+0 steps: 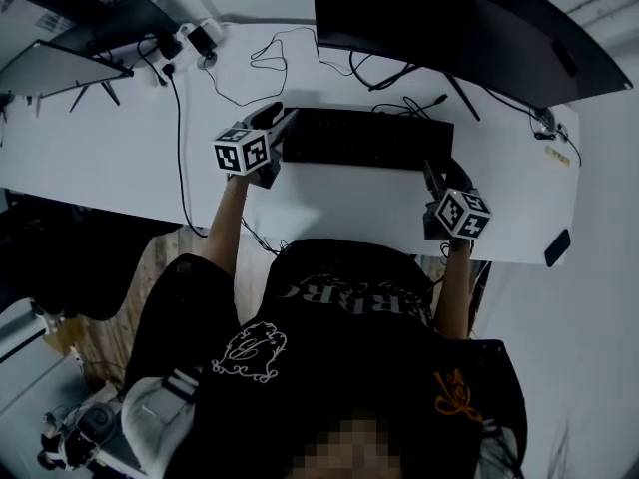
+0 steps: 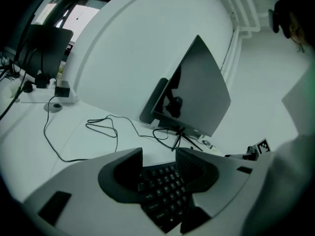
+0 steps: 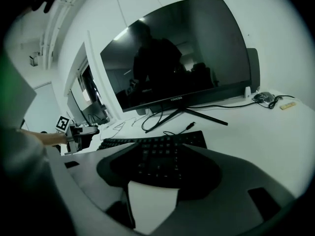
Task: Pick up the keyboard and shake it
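Both the left claw [image 1: 287, 120] and right claw [image 1: 431, 175] tight on opposite ends of the keyboard [image 1: 364, 140].

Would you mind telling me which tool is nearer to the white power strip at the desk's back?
Left. The left tool holds the left end of the keyboard, a short way in front of the power strip; the right tool holds its right end, farther off.

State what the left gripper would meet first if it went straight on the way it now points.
The keyboard: its end sits between the jaws of the left gripper. Beyond it probably the monitor's stand, though depth is unclear.
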Tool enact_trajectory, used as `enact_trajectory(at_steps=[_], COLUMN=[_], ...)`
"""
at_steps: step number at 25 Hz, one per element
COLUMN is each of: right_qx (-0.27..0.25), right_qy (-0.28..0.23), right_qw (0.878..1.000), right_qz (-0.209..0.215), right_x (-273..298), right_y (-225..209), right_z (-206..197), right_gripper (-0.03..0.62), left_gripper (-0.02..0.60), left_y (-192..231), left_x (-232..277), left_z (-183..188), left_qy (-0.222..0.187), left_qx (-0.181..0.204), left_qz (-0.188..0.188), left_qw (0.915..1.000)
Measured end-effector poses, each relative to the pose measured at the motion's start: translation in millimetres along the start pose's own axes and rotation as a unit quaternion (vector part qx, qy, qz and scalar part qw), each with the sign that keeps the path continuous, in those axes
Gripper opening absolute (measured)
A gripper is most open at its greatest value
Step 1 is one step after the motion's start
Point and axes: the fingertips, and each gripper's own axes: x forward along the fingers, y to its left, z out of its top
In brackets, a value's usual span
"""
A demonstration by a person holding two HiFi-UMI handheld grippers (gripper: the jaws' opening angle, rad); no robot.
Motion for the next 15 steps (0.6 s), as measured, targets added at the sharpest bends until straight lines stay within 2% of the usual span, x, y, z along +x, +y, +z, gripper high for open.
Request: enact_trajectory(at_steps=[5, 15], right_qx=[0.0, 0.002], right_qy=[-0.044, -0.075], right_qw=[0.999, 0.997], right_qz=[0.013, 0.009], right_x=[-19, -68], right_y=[43, 85], right_z=[12, -4], right_gripper=[0.218, 0.172], left_gripper=[0.216, 0.215], left_y=[-38, -126], left_x=[-23, -37], left_z=[7, -24], left_qy=[-0.018, 0.016], left_qx=[0.01, 0.078], left_qz=[-0.051, -0.143], left_qw=[0.9985, 0.9865])
